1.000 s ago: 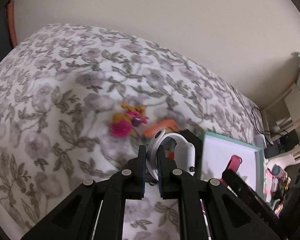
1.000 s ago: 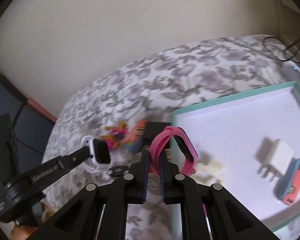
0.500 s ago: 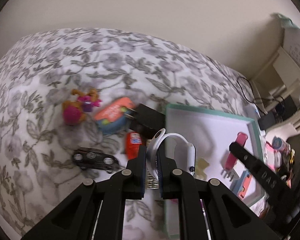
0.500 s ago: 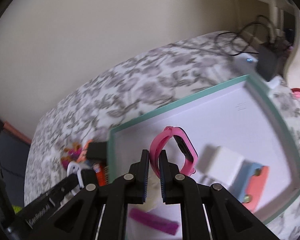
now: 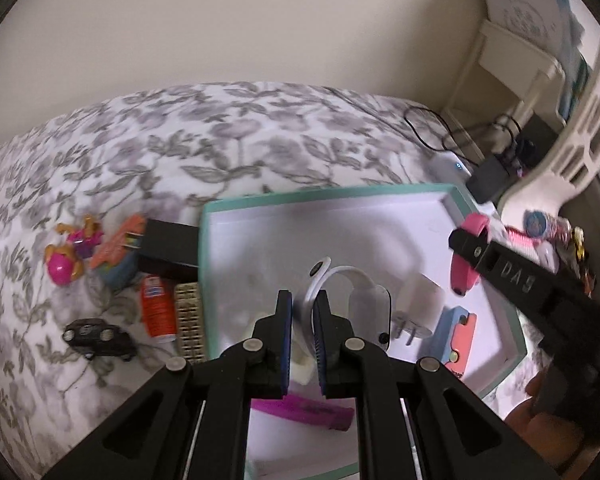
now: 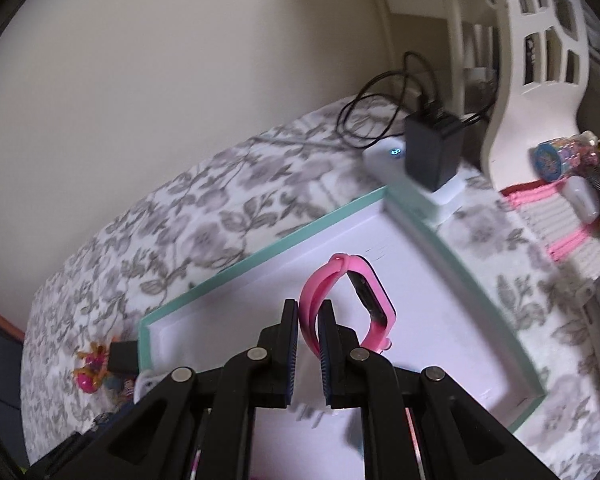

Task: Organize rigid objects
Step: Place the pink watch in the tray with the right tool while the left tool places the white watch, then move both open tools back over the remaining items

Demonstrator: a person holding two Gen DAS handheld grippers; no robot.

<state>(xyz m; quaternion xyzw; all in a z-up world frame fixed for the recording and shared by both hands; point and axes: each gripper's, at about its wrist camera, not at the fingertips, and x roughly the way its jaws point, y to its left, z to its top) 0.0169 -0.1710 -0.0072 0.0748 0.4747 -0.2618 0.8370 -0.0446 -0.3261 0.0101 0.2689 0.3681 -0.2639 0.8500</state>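
Above the teal-rimmed tray (image 5: 516,334) on the bed (image 5: 180,152), the left gripper (image 5: 302,312) had its jaws clamped on a white watch (image 5: 364,300), the right gripper (image 6: 309,322) on a pink watch (image 6: 356,292), over bare tray floor.

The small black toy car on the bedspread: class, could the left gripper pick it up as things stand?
Probably not yet. The left gripper is shut on the white watch strap over the teal box, so its jaws are occupied. The toy car lies uncovered on the bedspread, outside the box.
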